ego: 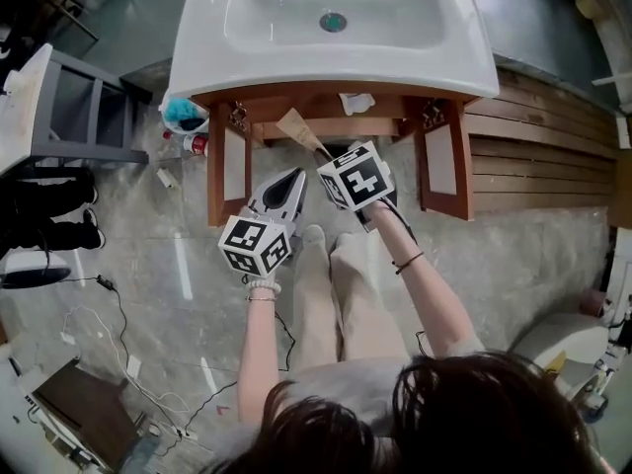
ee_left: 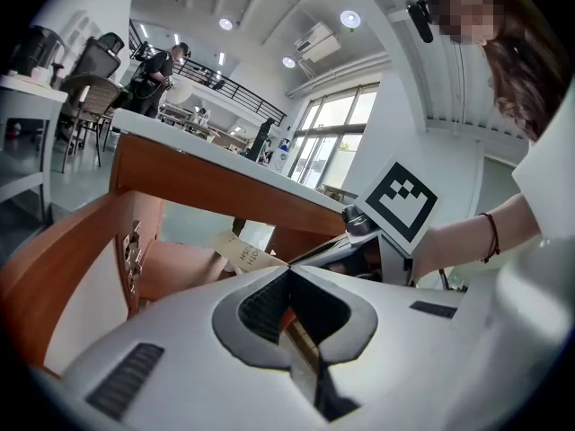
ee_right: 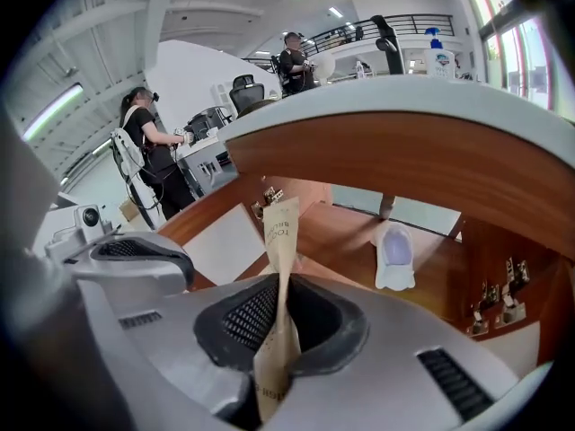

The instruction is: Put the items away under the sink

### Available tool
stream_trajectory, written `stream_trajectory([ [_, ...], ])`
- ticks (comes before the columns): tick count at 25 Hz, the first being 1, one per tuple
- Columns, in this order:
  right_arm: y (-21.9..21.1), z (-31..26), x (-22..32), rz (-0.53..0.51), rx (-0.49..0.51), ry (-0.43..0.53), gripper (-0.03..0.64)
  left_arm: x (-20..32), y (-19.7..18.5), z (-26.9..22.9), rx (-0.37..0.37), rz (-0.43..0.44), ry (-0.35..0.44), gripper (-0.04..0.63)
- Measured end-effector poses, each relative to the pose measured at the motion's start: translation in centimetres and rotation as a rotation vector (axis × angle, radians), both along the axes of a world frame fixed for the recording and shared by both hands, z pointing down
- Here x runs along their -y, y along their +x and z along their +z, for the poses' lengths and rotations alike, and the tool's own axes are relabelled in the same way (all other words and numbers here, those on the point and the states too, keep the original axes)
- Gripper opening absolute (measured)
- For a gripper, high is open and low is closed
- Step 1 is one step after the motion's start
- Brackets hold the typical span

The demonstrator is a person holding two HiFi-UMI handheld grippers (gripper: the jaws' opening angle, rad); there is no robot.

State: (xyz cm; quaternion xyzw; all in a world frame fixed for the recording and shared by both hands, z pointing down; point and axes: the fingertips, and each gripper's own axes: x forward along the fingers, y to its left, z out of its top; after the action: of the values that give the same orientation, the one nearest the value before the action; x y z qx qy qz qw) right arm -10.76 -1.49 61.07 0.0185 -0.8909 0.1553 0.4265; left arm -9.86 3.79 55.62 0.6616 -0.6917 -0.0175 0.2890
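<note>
Head view, starting far to the left of my left gripper [ego: 294, 174]: a grey-framed side table [ego: 84, 117] stands on the grey marbled stone floor [ego: 148, 225]. Closer in, a white container with something teal in it [ego: 181, 114] and a small red-and-white can-like thing [ego: 197, 144] sit on the floor. They are just outside the open reddish-brown wooden vanity cabinet [ego: 286, 95], under the white ceramic sink basin [ego: 217, 57].

My left gripper's jaws are pressed together tip to tip, and I can make out nothing between them. They sit low, beside the cabinet's open left door [ego: 229, 166].

Just to their right, my right gripper [ego: 326, 154] is clamped on the flat brown kraft-paper toothbrush packet [ego: 296, 126]. It sticks out past my fingertips toward the cabinet opening. Beyond its tip a small white pouch [ego: 355, 102] rests on the wooden shelf inside.

Right of my right fingers comes the open right door [ego: 441, 161], then a wall of horizontal wooden slats [ego: 533, 156].

The gripper views show a bright open workspace behind, with tall windows [ee_left: 332, 151] and a person [ee_right: 144, 146] standing at a desk.
</note>
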Motion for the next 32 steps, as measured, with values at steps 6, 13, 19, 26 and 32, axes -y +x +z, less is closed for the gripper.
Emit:
stream_trajectory([
  [6,-0.9,3.5,0.9,-0.042,-0.029,0.010,0.043,0.7,-1.1,3.1,0.001,-0.020,-0.009,-0.003],
  [13,-2.8,6.5,2.3,-0.098,-0.028,0.057,0.043,2.3,-2.8,6.1,0.018,-0.048,-0.006,-0.003],
  [19,-5.7,8.7,2.9,-0.130,0.005,0.083,0.043,2.9,-4.2,8.5,0.045,-0.062,0.022,-0.003],
  [26,-7.4,11.0,3.8,-0.180,0.014,0.140,0.043,3.5,-5.0,11.3,0.063,-0.075,0.040,-0.003],
  [32,-9.6,12.8,4.6,-0.211,0.025,0.201,0.043,3.4,-6.0,13.7,0.075,-0.084,0.051,-0.003],
])
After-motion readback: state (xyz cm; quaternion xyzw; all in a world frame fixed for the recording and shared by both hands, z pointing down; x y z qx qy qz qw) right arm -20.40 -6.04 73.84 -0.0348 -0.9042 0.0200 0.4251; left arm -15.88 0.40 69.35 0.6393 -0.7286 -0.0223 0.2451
